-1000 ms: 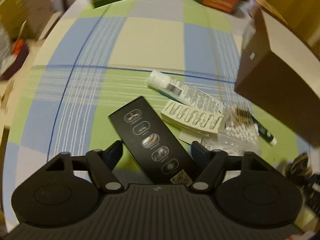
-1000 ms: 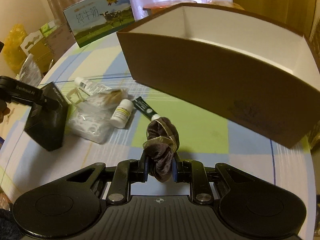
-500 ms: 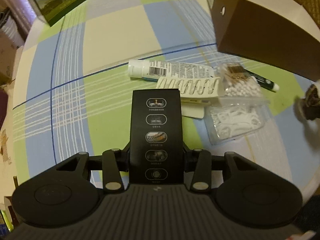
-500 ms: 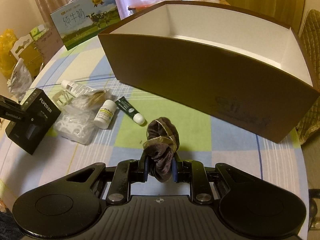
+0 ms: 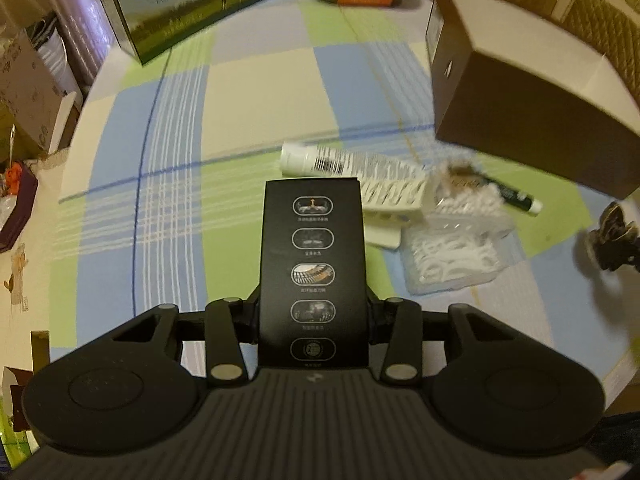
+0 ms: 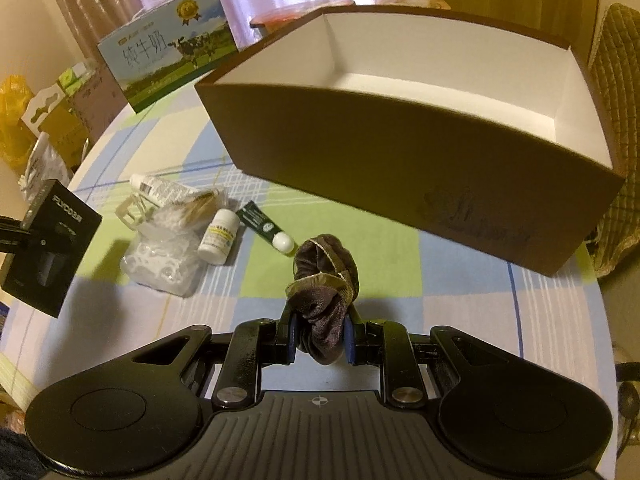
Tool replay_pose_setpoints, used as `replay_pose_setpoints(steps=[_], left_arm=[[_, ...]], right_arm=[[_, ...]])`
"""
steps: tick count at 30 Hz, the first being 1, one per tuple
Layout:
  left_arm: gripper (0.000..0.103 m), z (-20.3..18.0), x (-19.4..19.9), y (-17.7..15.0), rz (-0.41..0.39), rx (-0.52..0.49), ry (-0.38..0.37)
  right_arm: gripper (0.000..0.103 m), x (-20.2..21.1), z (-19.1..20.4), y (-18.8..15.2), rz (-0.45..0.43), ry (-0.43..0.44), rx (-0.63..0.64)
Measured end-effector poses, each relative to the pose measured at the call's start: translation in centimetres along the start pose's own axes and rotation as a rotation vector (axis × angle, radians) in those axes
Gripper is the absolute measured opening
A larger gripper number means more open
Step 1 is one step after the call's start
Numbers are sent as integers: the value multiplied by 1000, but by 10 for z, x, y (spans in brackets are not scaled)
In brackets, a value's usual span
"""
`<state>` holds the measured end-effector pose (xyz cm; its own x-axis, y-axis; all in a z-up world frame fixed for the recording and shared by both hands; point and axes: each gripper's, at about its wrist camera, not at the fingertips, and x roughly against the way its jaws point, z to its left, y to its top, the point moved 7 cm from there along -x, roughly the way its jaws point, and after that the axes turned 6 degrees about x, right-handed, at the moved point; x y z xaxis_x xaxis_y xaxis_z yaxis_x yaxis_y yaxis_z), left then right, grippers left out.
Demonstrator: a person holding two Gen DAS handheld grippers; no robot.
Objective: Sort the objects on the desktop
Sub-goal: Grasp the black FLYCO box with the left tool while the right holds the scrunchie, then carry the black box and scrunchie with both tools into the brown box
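Left tongs (image 5: 313, 316), earlier open, now clamp black box (image 5: 313, 264); right tongs (image 6: 320, 338) pinch scrunchie (image 6: 325, 276).

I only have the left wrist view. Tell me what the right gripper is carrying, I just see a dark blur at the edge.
Observer: The right gripper is shut on a brown scrunchie.
Operator: Report the big brown box's inside.
Observer: The brown box is open-topped; the white interior that shows holds nothing.
Operator: Name anything my black box hides.
Observer: A small white bottle lies between the bag of floss picks and the dark green tube.
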<state>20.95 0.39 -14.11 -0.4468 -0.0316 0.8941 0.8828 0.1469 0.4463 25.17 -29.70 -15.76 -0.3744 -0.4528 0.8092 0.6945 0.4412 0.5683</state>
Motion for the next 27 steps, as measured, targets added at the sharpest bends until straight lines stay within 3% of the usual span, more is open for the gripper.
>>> replay_pose_setpoints(steps=[10, 27], left_arm=[[38, -42, 47, 33, -119, -44, -106], [38, -161, 66, 108, -244, -183, -304]], right_arm=[[19, 28, -7, 16, -51, -6, -21], [19, 83, -50, 72, -208, -61, -39]])
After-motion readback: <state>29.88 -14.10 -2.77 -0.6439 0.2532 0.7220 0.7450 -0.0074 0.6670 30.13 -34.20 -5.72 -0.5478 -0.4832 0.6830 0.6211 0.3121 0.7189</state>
